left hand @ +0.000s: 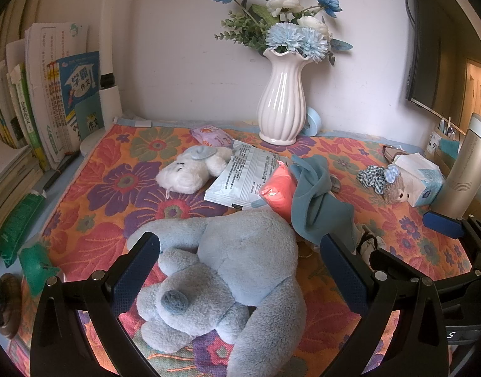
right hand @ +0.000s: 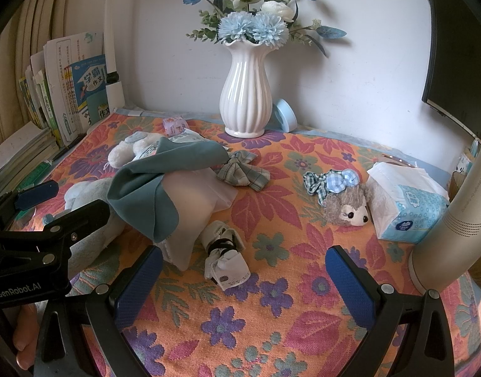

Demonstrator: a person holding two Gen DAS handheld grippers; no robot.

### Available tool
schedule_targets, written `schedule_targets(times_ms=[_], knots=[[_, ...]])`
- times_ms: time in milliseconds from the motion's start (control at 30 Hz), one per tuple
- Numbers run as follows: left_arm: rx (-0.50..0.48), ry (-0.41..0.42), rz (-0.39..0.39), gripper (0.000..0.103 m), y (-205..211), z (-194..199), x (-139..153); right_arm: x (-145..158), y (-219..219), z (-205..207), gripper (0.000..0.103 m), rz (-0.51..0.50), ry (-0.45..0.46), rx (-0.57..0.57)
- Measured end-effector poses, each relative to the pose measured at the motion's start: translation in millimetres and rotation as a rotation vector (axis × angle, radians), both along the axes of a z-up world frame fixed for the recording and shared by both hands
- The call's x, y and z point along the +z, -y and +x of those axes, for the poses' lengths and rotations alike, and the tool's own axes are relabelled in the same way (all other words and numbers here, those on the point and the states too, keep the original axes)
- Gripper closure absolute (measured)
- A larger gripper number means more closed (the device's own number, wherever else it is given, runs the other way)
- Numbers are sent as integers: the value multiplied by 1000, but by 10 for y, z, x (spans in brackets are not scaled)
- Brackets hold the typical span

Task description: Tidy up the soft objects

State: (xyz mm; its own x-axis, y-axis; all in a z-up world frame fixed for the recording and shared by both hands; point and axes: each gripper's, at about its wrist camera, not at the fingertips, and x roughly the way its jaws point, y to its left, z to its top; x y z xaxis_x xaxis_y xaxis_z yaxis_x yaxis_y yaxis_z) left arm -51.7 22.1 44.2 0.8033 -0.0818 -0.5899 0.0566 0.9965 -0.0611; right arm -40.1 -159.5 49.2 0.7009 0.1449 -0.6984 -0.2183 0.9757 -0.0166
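The left gripper has its 2 fingers spread wide on either side of a large blue plush dog, which lies near the front edge of the floral cloth; whether the pads touch the plush I cannot tell. The right gripper is also spread apart, holding nothing, above bare cloth just in front of a small rolled white bundle. A teal cloth drapes over a pale bag mid-surface. A white plush lies toward the back left, a small grey plush beside the tissue pack at the right edge. A white vase stands at the back edge.
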Motion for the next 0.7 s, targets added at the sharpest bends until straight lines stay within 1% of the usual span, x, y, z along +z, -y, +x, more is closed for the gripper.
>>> schedule_targets(times_ms=[133, 200, 300, 400, 467, 500, 533, 567, 633, 667, 700], knots=[[-4, -4, -27, 1, -44, -42, 5, 4, 8, -16, 0, 5, 11, -12], [-47, -32, -75, 1, -102, -113, 7, 22, 34, -58, 0, 18, 24, -18], [-80, -73, -133, 1, -226, -246, -5, 34, 103, -129, 0, 41, 11, -15], [-73, -117, -133, 1, -304, -314, -19, -2, 151, -223, 0, 50, -32, 6], [-73, -182, -135, 1, -290, -288, -17, -12, 145, -281, 0, 7, -56, 17], [-99, -215, -126, 1, -247, -275, 3, -16, 144, -306, 0, -16, -71, 20], [-125, -219, -107, 1, -210, -279, 37, -19, 145, -336, 0, -38, -94, 29], [-140, -207, -82, 1, -174, -287, 76, -24, 160, -384, 0, -54, -130, 47], [-134, -167, -39, 1, -123, -278, 141, -34, 211, -452, 0, -57, -169, 66], [-136, -162, -47, 1, -128, -258, 143, -60, 254, -460, 0, -38, -194, 69], [-149, -160, -80, 1, -144, -222, 122, -95, 266, -432, 0, -19, -217, 77]])
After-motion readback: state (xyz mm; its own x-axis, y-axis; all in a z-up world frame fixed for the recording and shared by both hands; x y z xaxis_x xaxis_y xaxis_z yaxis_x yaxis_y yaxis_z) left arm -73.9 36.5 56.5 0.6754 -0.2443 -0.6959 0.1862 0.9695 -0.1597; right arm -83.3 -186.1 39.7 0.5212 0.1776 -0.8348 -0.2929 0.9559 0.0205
